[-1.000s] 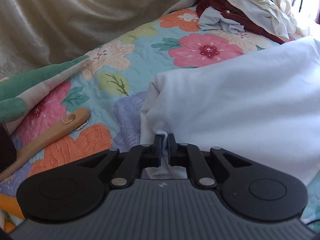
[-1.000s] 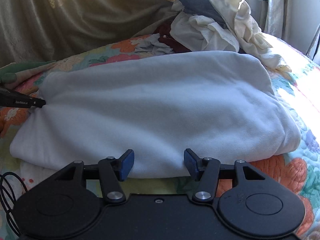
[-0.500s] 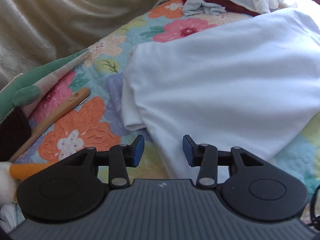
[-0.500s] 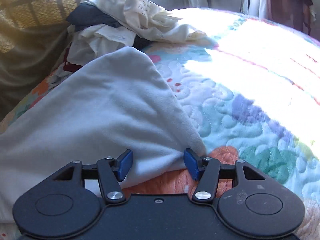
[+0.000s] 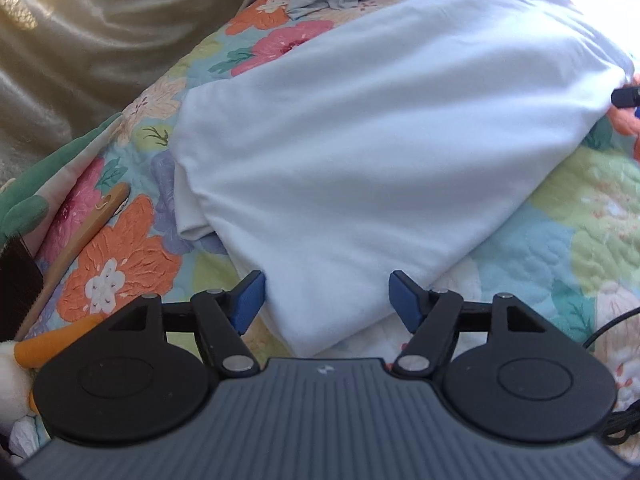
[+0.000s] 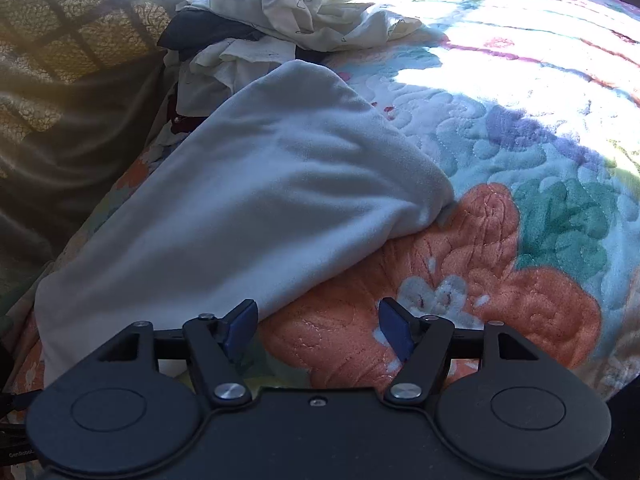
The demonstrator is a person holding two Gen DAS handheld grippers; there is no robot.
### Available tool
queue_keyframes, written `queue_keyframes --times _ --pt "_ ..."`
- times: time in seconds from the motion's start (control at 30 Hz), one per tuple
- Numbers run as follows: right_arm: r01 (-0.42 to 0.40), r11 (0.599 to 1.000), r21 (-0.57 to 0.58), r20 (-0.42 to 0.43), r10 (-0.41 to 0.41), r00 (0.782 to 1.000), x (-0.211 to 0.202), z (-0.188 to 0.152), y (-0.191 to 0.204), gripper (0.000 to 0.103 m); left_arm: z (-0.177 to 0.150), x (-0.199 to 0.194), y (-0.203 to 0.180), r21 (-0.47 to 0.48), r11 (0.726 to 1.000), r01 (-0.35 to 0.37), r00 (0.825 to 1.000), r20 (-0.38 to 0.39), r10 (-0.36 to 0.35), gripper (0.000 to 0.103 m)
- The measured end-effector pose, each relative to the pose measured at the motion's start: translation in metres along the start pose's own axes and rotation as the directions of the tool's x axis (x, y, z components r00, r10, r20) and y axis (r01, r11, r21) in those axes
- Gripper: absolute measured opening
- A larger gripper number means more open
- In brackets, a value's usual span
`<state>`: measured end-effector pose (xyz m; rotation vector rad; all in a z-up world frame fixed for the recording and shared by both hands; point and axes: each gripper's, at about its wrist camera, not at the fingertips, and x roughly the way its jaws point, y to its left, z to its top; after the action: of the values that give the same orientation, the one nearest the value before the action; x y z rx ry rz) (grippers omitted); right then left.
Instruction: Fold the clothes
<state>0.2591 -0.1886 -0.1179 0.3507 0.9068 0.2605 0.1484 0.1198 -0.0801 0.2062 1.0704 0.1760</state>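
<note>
A floral quilt (image 5: 532,248) in orange, pink and teal covers the bed. On the quilt's left side lie a wooden brush handle (image 5: 76,248), a green plush toy (image 5: 24,208) and an orange-beaked soft toy (image 5: 52,344). Olive drapery (image 5: 80,52) hangs beyond the quilt's far edge.

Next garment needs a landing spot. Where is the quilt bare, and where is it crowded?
Bare quilt lies to the right of the white garment, sunlit and open. Another strip runs along its near edge. Crowded: the clothes pile at the far end, and the wooden stick and green plush to its left.
</note>
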Motion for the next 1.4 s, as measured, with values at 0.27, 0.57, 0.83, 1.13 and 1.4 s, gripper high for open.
queue_keyframes --times 0.27,0.57,0.83,1.13,1.4 --pt "-0.017 1.000 0.003 0.033 0.017 0.999 -0.003 -0.002 -0.004 0.074 0.000 0.013 -0.001 -0.028 1.000 -0.005 0.999 -0.052 0.004 0.079" --pt "-0.137 0.950 0.281 0.150 0.097 0.984 0.025 0.032 -0.048 0.082 -0.003 0.017 0.015 -0.143 0.990 0.015 1.000 -0.005 -0.016 0.044" --pt "-0.048 0.997 0.068 0.255 0.029 0.966 0.005 0.049 -0.023 0.008 0.008 -0.013 0.040 -0.211 0.976 0.060 0.997 0.062 -0.048 0.032" --pt "-0.036 0.985 0.170 0.196 0.002 0.981 0.018 0.039 -0.052 0.029 0.003 0.022 0.036 -0.218 0.976 0.017 1.000 -0.022 -0.022 0.040" --pt "-0.104 0.952 0.287 0.198 0.047 0.979 0.037 0.049 -0.053 0.048 0.032 0.011 0.037 -0.305 0.897 0.320 0.942 0.203 -0.267 0.050"
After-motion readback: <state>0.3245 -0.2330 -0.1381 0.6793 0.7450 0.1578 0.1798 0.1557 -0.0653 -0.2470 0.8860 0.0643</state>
